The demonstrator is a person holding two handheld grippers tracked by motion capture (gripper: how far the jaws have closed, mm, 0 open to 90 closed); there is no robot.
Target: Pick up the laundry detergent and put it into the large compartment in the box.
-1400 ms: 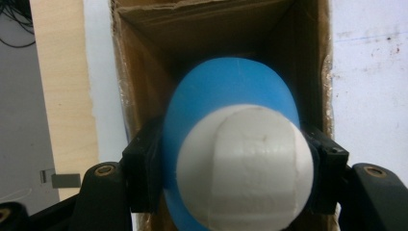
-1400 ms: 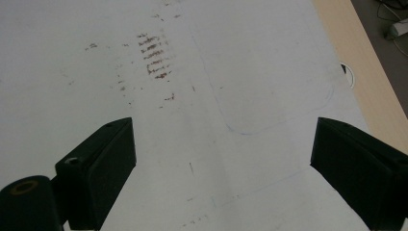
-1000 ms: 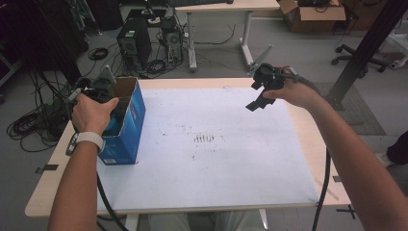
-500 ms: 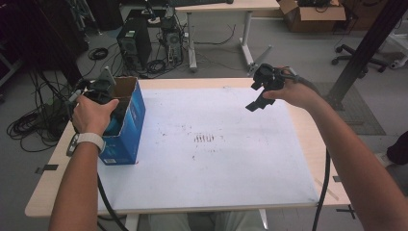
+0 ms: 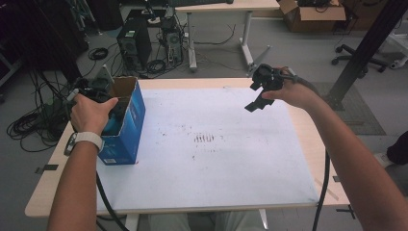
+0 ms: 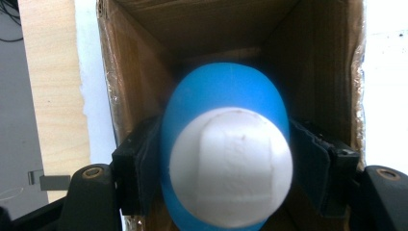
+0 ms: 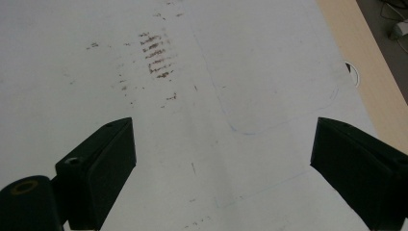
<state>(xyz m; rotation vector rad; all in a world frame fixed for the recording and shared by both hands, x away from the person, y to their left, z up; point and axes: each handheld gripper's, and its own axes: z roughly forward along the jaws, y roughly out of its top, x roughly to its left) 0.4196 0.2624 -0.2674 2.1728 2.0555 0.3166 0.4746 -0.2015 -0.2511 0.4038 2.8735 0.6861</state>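
Nothing is shifting since earlier: you are keeping your left hand-held gripper (image 6: pixel 226 163) pinching the blue-and-white object (image 6: pixel 226 149) inside the blue box (image 5: pixel 126 126), probably to lift it, while your right hand-held gripper (image 7: pixel 221 159) is hovering spread over the worktop (image 5: pixel 216 159).

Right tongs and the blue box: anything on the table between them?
Nothing: the high view shows bare, smudged white sheet between right tongs and blue box.

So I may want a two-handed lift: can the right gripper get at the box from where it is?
Probably yes: the right gripper hangs open over the sheet, with nothing between it and the box.
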